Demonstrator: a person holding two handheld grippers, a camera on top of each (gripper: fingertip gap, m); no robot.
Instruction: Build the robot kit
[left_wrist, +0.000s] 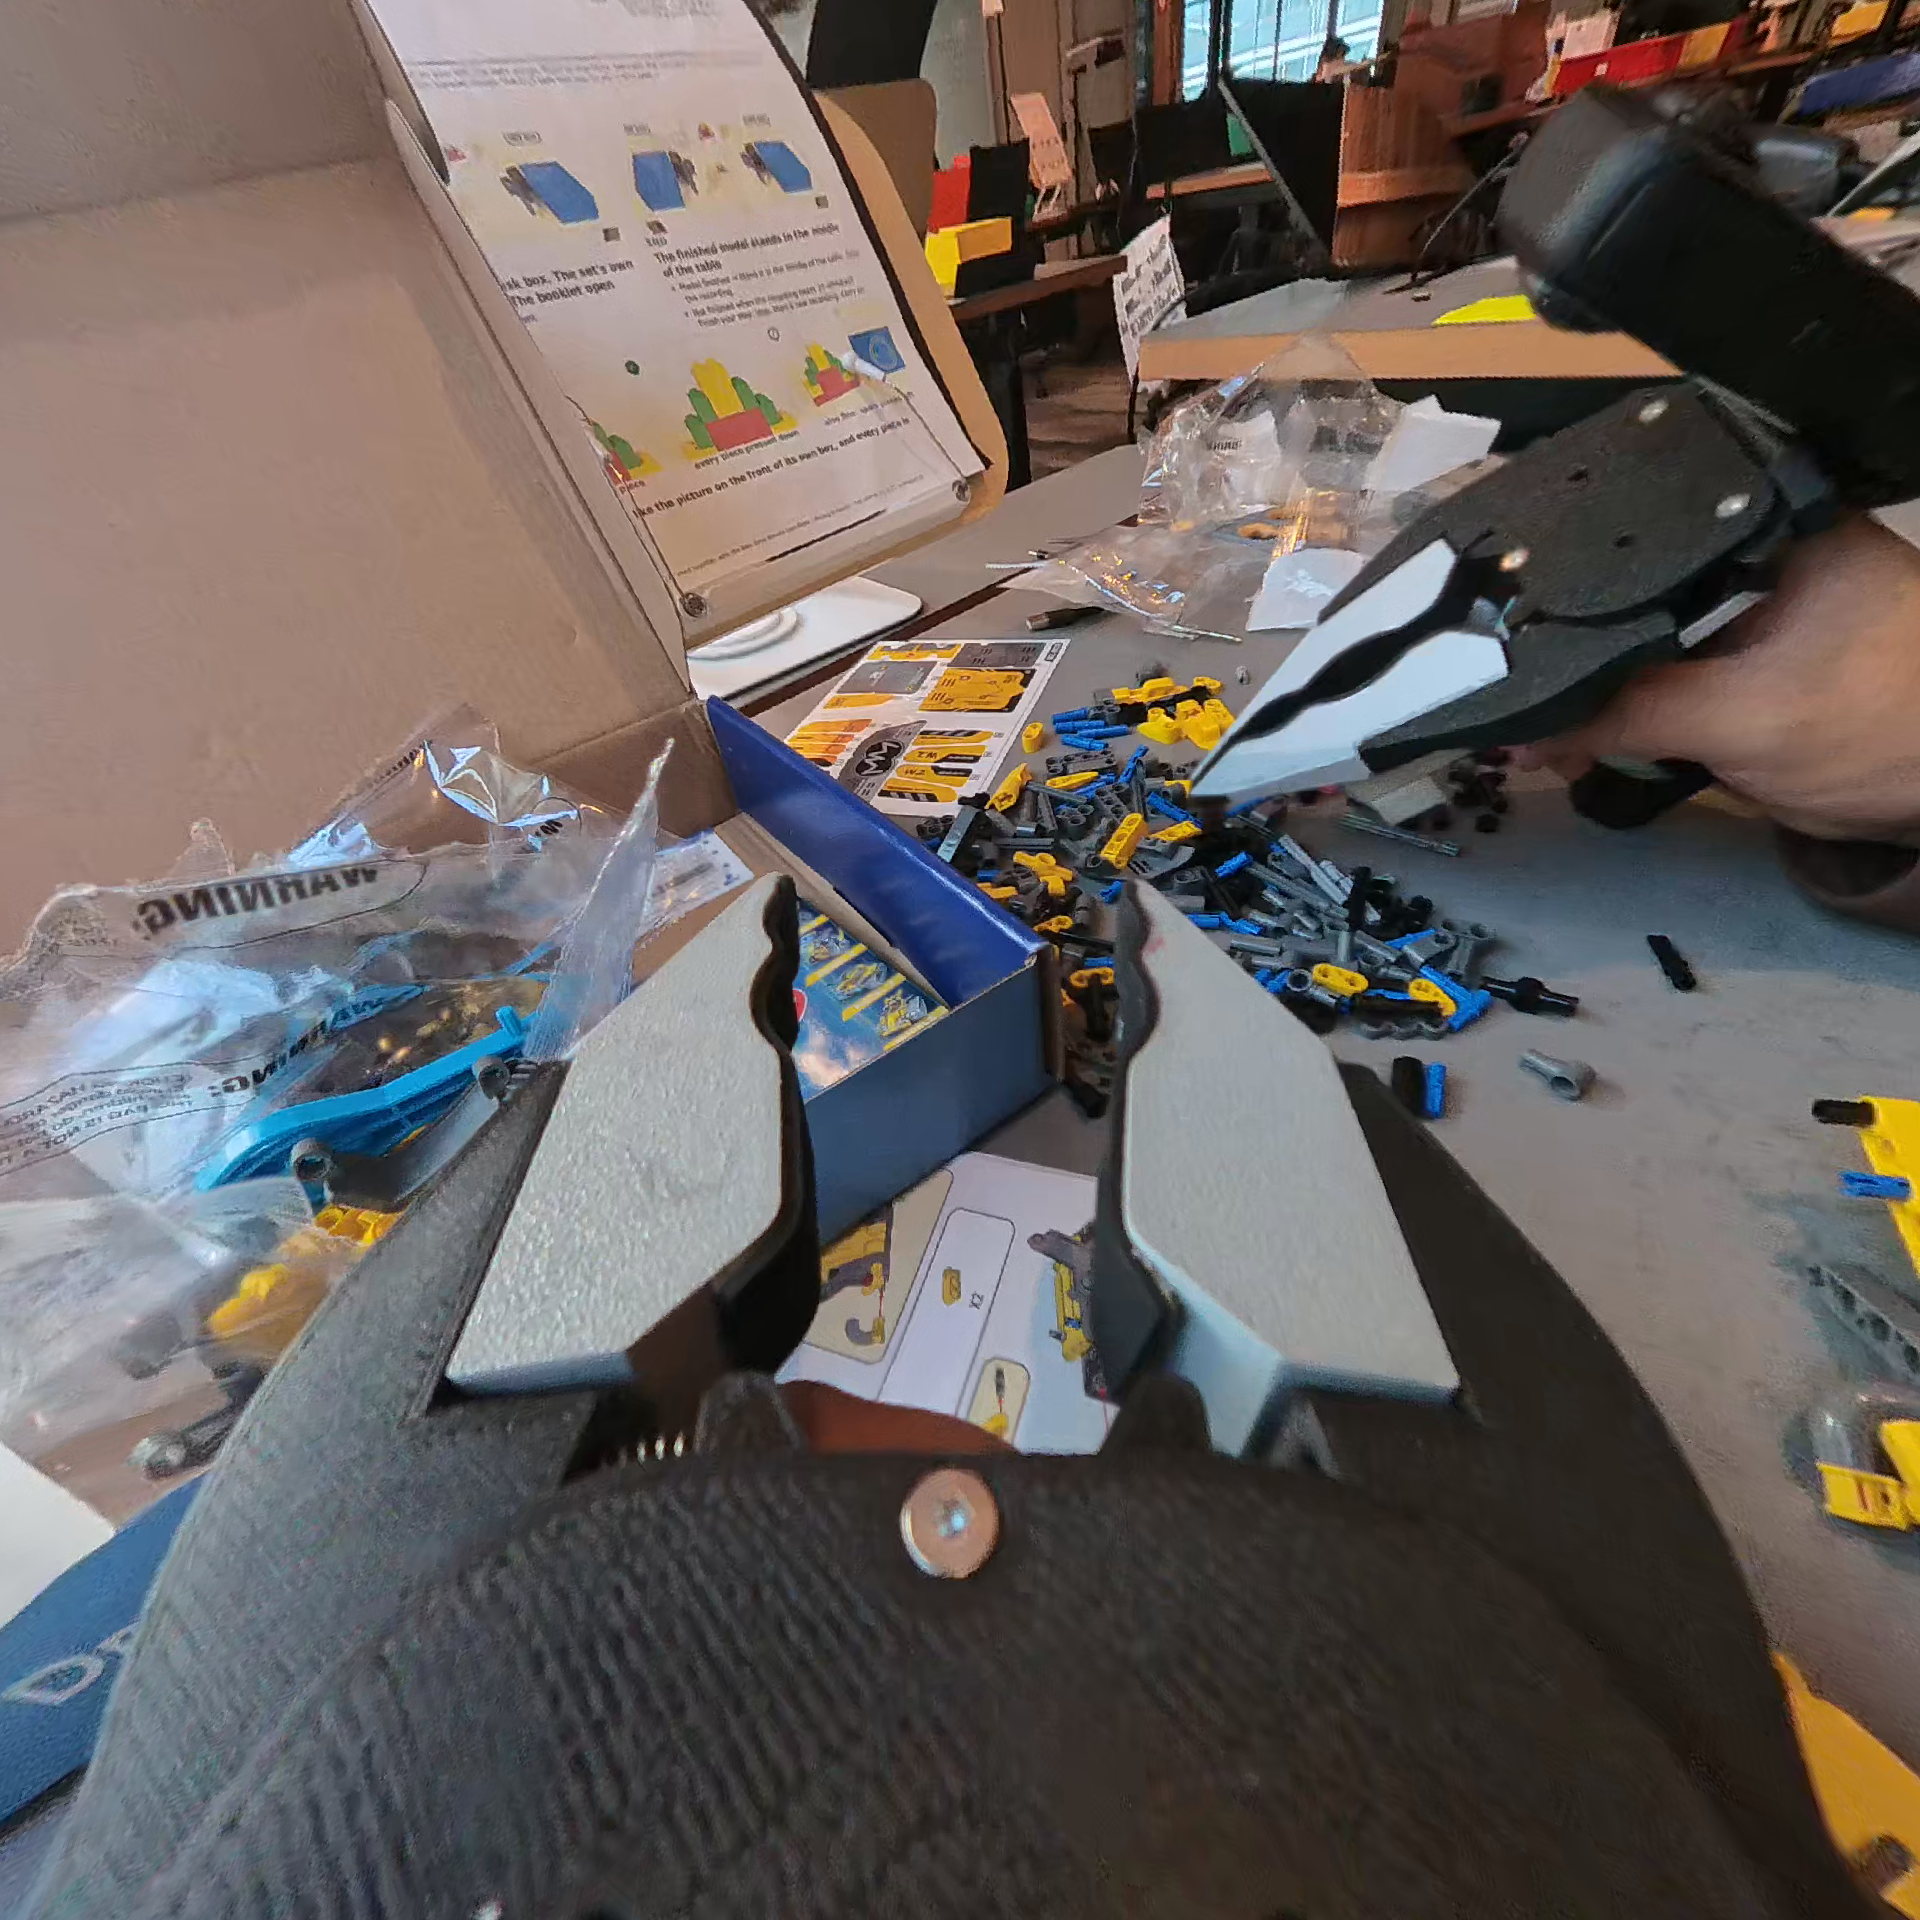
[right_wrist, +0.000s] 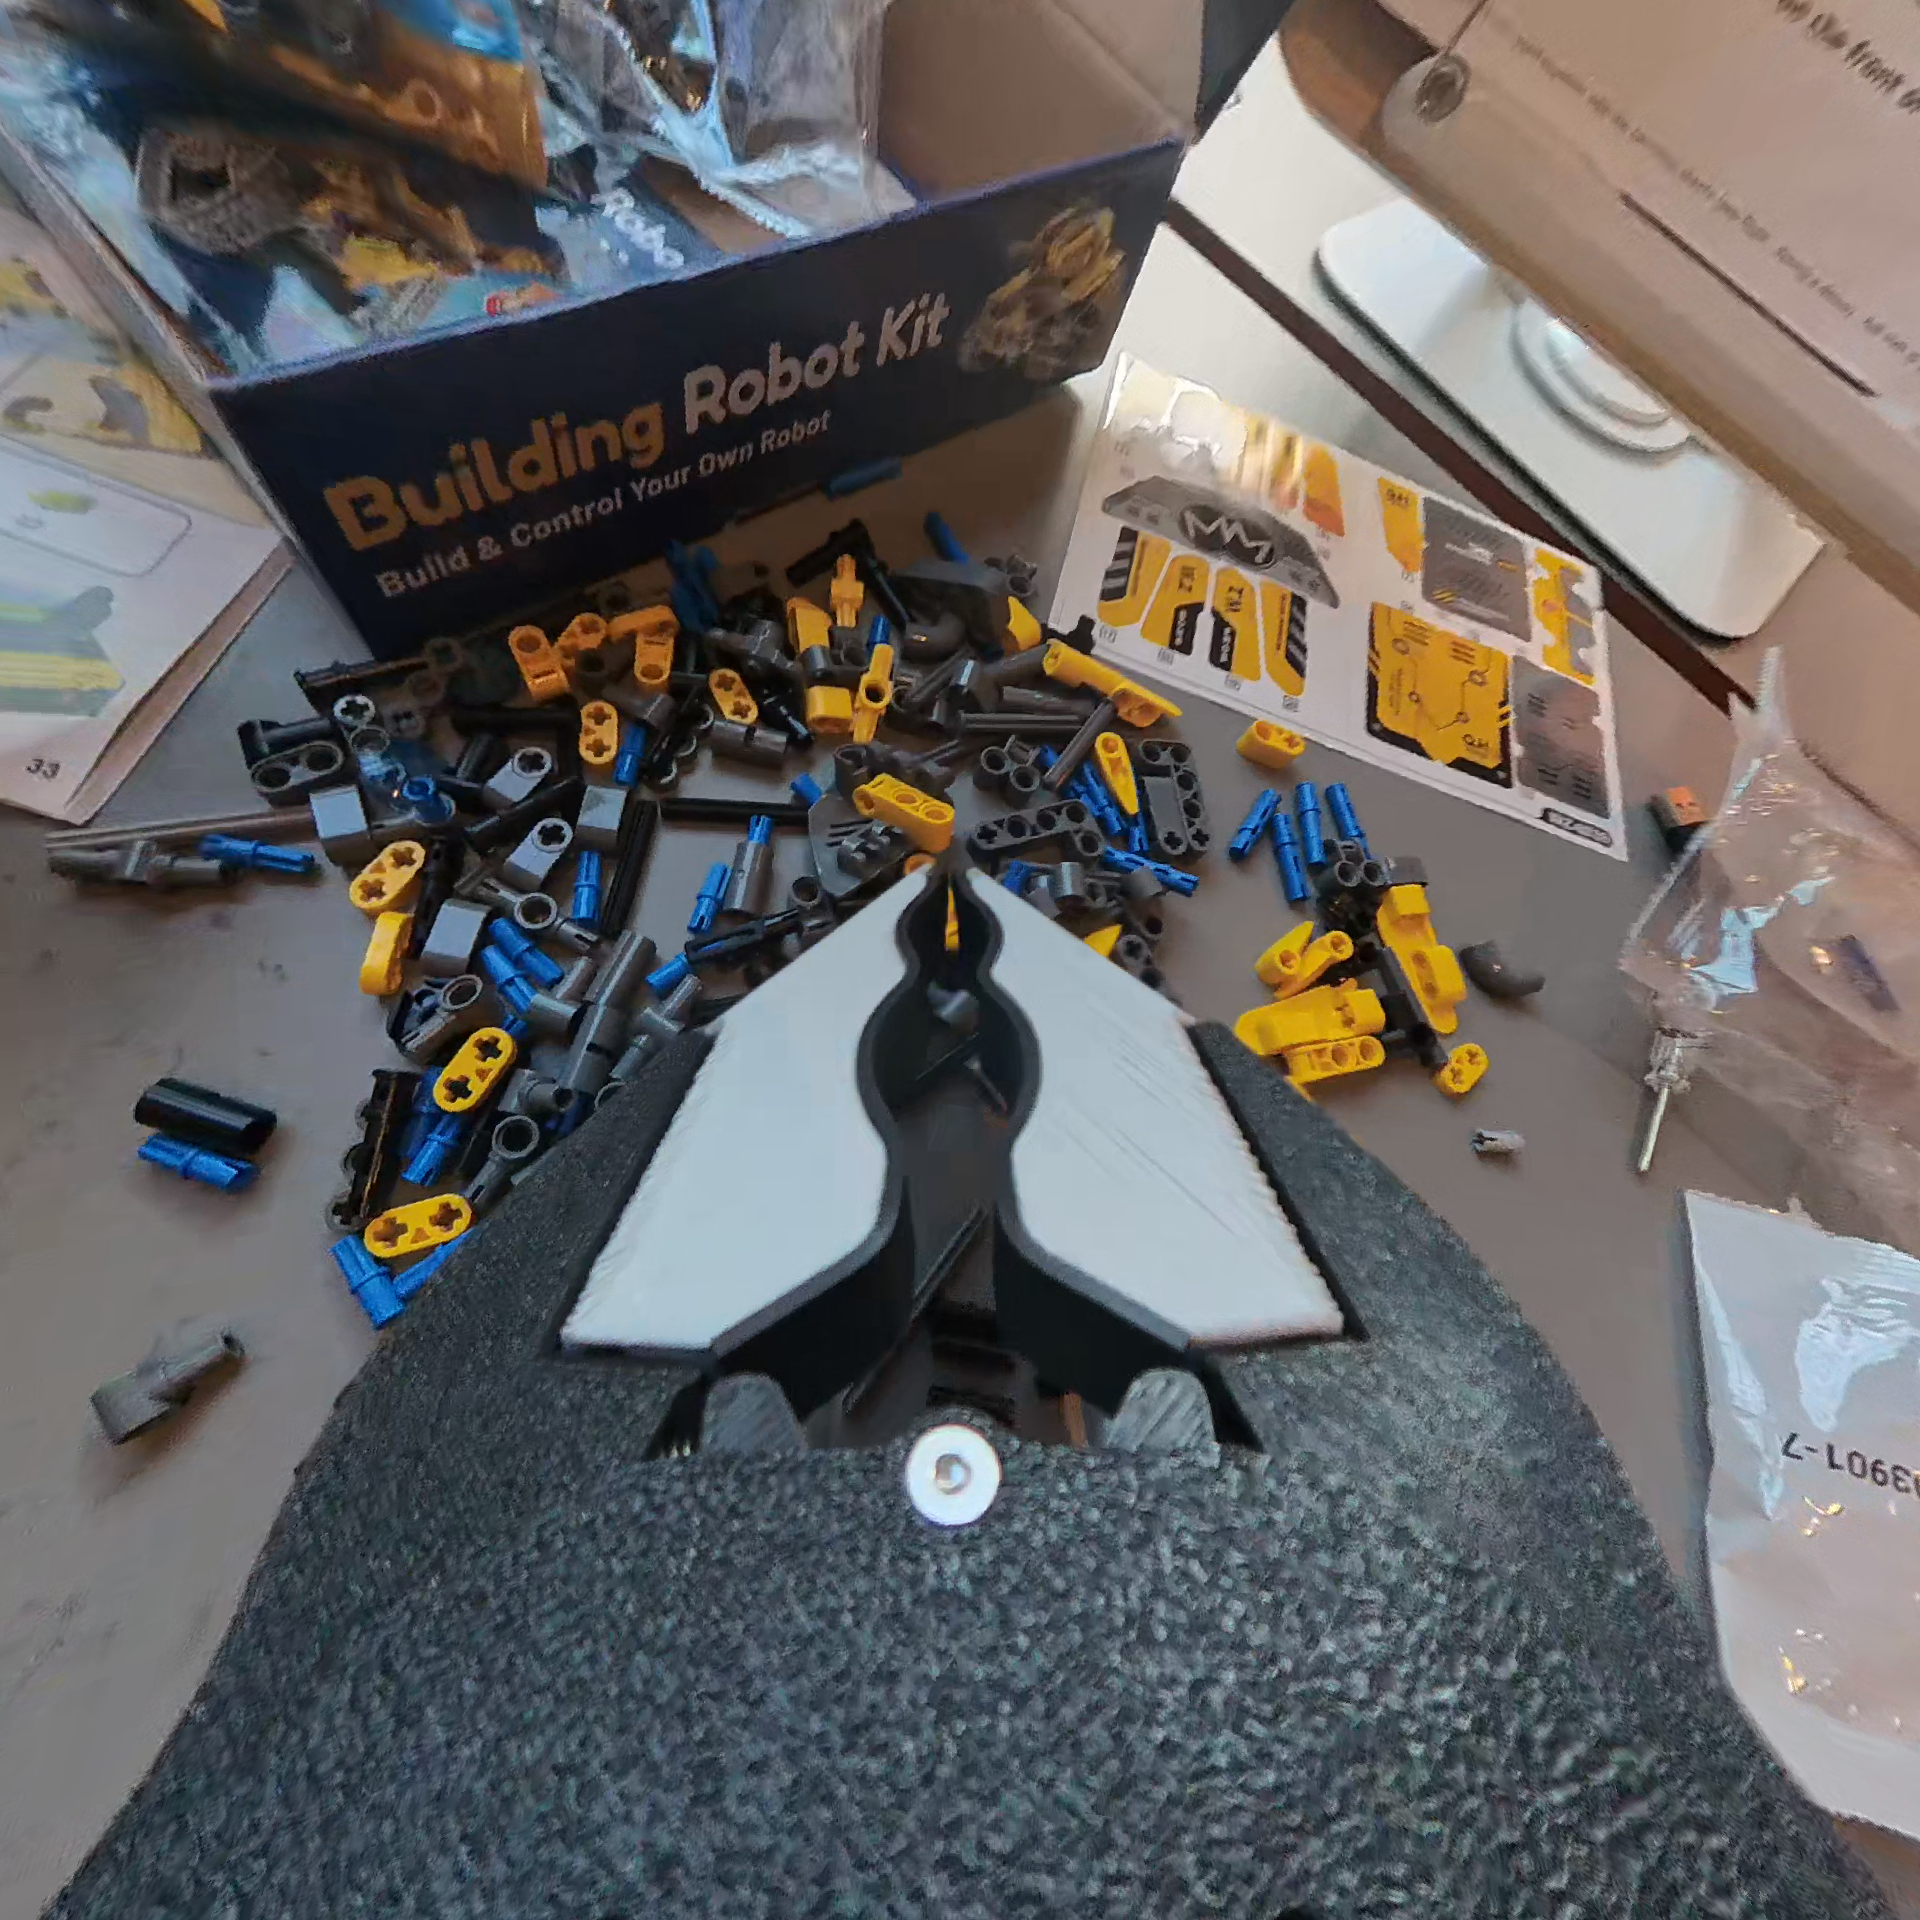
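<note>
Building pieces (right_wrist: 790, 831), yellow, blue, grey and black, lie in a loose heap across the middle of the grey tabletop (right_wrist: 156, 1039), just in front of the dark blue kit box (right_wrist: 644, 436) at the upper left of the right wrist view. The right gripper (right_wrist: 948, 883) points down into the heap, its tips drawn together; whether they pinch a piece I cannot tell. A sticker sheet (right_wrist: 1351, 623) lies at the upper right. In the left wrist view the left gripper (left_wrist: 956, 904) hangs with its fingers apart by the box corner, above an instruction booklet (left_wrist: 966, 1299), clear plastic bags (left_wrist: 260, 987) at the left.
</note>
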